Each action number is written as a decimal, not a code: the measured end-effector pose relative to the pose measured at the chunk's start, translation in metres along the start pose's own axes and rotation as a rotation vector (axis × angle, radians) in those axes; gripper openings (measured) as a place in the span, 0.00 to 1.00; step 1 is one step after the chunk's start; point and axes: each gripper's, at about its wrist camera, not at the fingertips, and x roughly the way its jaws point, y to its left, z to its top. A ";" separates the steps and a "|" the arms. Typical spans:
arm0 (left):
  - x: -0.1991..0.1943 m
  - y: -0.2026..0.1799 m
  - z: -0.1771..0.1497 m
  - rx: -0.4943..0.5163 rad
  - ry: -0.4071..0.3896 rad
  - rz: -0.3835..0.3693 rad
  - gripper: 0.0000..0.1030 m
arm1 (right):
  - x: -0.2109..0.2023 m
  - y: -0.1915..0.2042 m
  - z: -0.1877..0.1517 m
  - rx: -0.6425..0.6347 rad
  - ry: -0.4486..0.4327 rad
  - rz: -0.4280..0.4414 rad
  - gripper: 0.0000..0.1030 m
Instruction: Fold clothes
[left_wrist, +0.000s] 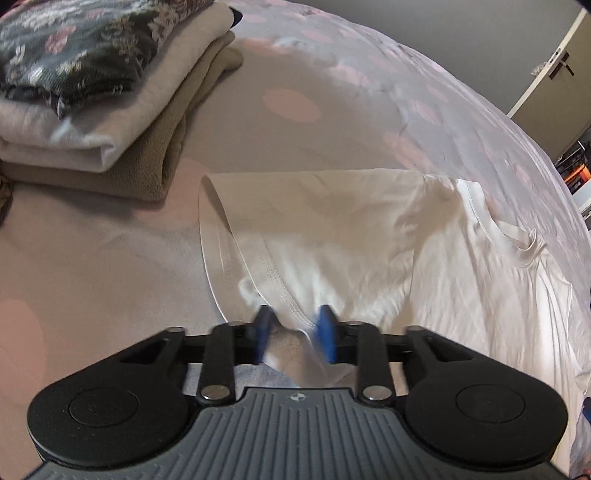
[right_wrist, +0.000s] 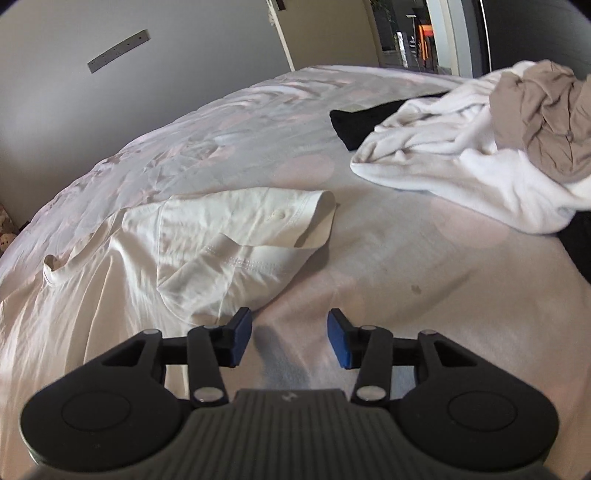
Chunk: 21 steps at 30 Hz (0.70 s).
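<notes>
Two hand-held tools work over a cream-white cotton T-shirt (left_wrist: 332, 236) that lies on a bed covered with a pale grey duvet printed with faded pink spots (left_wrist: 288, 103). The left tool (left_wrist: 295, 334) has its blue-padded fingers (left_wrist: 327, 332) drawn close and pinching a stitched hem edge of the shirt, the cloth bunched between the pads and trailing down toward the camera. One side of the shirt is folded inward over the body, forming a slanted flap with the hem stitching showing, while the ribbed neckline (left_wrist: 524, 243) lies off to the right in the left wrist view. In the right wrist view the same shirt (right_wrist: 207, 240) spreads to the left with a short sleeve (right_wrist: 295, 218) folded across the top of it. The right tool (right_wrist: 290, 341) sits just beside the shirt's edge with its blue pads spread apart over bare duvet (right_wrist: 406, 266), gripping nothing. At the far left of the bed stands a stack of folded clothes, a dark floral garment (left_wrist: 74, 48) on a pale folded piece (left_wrist: 110, 110) on a tan fleece one (left_wrist: 147, 162). Well apart on the other side lies an unfolded heap: a white garment (right_wrist: 461, 166), a crumpled taupe garment (right_wrist: 543, 122) on top of it, and a black one (right_wrist: 354, 125) beneath.
</notes>
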 end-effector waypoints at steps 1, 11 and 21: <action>-0.001 0.000 -0.003 0.004 -0.015 0.021 0.04 | 0.002 -0.001 -0.002 -0.011 -0.003 -0.008 0.52; 0.002 -0.011 0.002 0.136 0.097 0.183 0.03 | 0.008 -0.005 -0.001 -0.004 -0.009 -0.011 0.52; -0.015 -0.031 0.034 0.239 -0.017 0.235 0.36 | 0.002 -0.017 0.016 0.076 -0.028 -0.032 0.55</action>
